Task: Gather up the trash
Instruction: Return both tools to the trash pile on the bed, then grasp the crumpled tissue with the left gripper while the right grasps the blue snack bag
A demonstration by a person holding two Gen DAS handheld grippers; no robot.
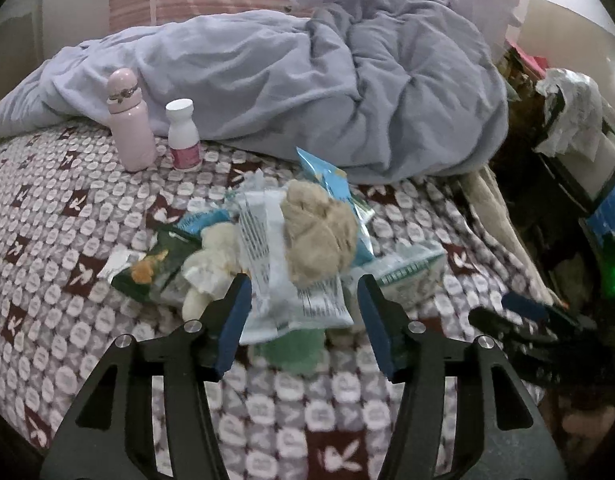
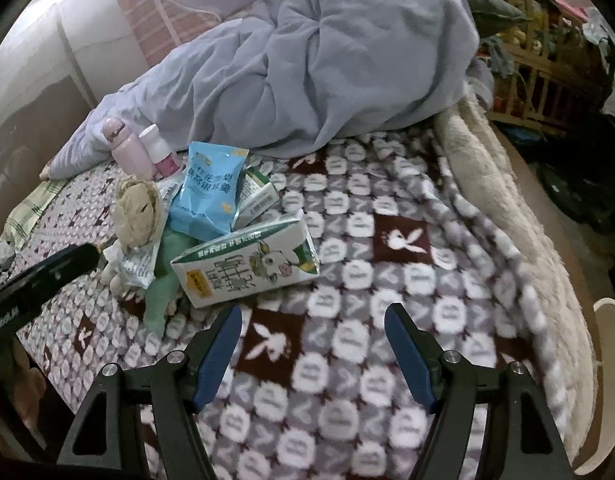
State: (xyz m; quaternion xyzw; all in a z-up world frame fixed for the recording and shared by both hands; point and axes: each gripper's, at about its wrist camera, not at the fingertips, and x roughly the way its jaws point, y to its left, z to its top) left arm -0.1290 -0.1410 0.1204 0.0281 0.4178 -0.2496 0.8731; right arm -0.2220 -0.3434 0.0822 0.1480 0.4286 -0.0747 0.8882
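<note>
A heap of trash lies on the rabbit-print blanket [image 1: 67, 240]. It holds a beige crumpled wad [image 1: 319, 232], a white printed wrapper [image 1: 275, 264], a blue snack bag [image 1: 327, 176], a dark green snack bag [image 1: 147, 268], a pale green scrap [image 1: 295, 348] and a green-and-white carton [image 1: 407, 268]. My left gripper [image 1: 305, 284] hangs open over the heap, the white wrapper lying between its fingers without the pads pressing it. My right gripper [image 2: 313, 312] is open above bare blanket. The carton [image 2: 243, 268] lies just ahead to its left, beside the blue bag [image 2: 211, 196].
A pink flask [image 1: 131, 120] and a white pill bottle [image 1: 183, 136] stand upright behind the heap. A rumpled lavender duvet [image 1: 307, 80] covers the far bed. The bed's fleecy edge [image 2: 507, 200] drops off at the right, with dark clutter [image 1: 567, 120] beyond.
</note>
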